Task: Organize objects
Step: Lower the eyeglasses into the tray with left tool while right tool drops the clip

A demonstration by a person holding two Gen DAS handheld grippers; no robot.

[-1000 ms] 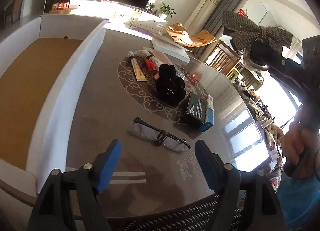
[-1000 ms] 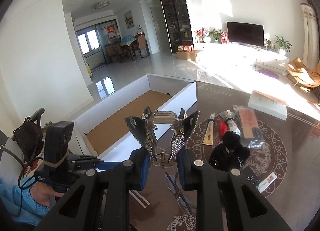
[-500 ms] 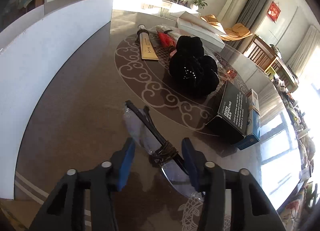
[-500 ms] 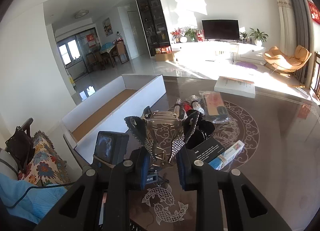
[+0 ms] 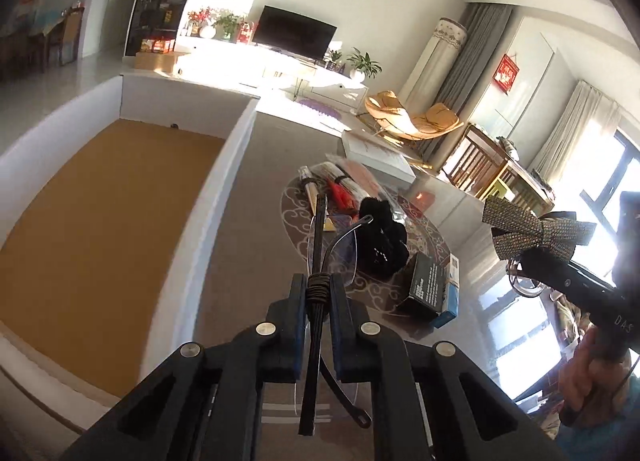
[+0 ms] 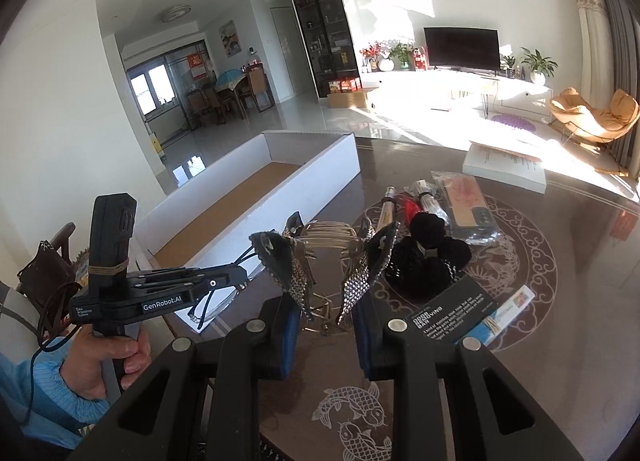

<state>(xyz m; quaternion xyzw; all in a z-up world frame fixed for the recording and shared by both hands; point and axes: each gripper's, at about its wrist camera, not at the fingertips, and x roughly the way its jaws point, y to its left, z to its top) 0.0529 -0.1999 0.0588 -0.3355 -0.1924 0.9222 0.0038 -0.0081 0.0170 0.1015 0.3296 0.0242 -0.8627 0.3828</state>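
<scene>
While clamped in the left hand-held gripper (image 5: 318, 297), folded rimless black-armed glasses (image 5: 320, 245) now lifted off the bench (image 5: 248, 221).

Up from beside the black cardboard carton (image 5: 426, 287) a second ago, and now hanging near the white-walled, cork-floored tray (image 5: 224, 197); likely next: set down inside it. Right hand-held gripper (image 6: 326, 311) pressed onto a rhinestone bow hair clip (image 6: 324, 249), also clear of the bench, seemingly bound for that tray.

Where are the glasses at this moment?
In the left wrist view, the glasses are clamped in the left gripper, lifted above the table, just right of the white box.
</scene>
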